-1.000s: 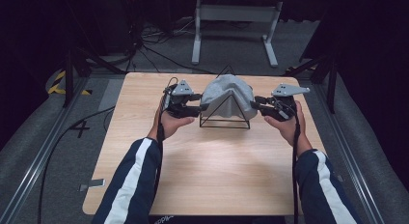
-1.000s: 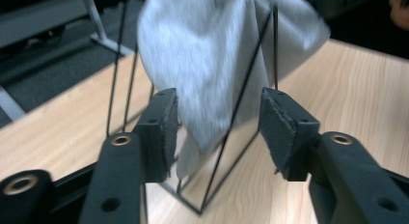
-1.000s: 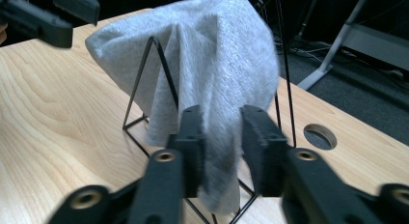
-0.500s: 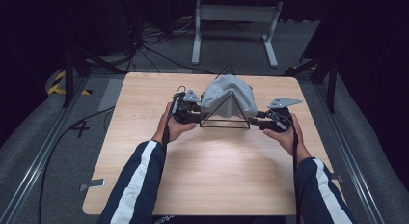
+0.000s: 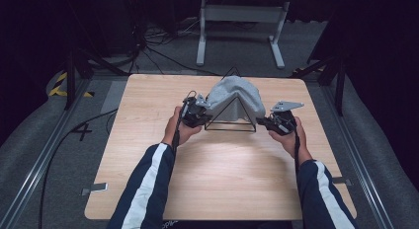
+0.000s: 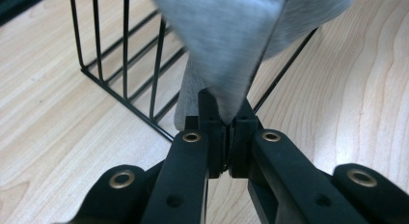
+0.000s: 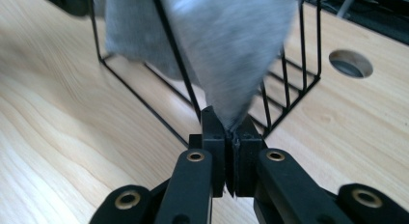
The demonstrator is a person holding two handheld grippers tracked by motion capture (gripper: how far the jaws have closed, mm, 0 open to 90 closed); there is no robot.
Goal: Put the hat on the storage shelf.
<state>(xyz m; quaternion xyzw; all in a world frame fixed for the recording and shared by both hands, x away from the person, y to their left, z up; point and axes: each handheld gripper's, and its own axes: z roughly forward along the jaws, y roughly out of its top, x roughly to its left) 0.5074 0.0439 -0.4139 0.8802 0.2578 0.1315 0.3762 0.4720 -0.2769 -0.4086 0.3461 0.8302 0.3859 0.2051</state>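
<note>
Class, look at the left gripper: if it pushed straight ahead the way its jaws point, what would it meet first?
The left gripper, already shut on the grey cloth, would probably bunch that cloth first, then meet the black wire rack right behind; depth is unclear.

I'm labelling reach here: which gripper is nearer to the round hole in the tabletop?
Right. The right gripper, shut on the grey cloth, has the round hole just beyond the wire rack; the left gripper is across the rack.

cloth: grey, soft matt | rack: black wire | table: smooth wood grain
</note>
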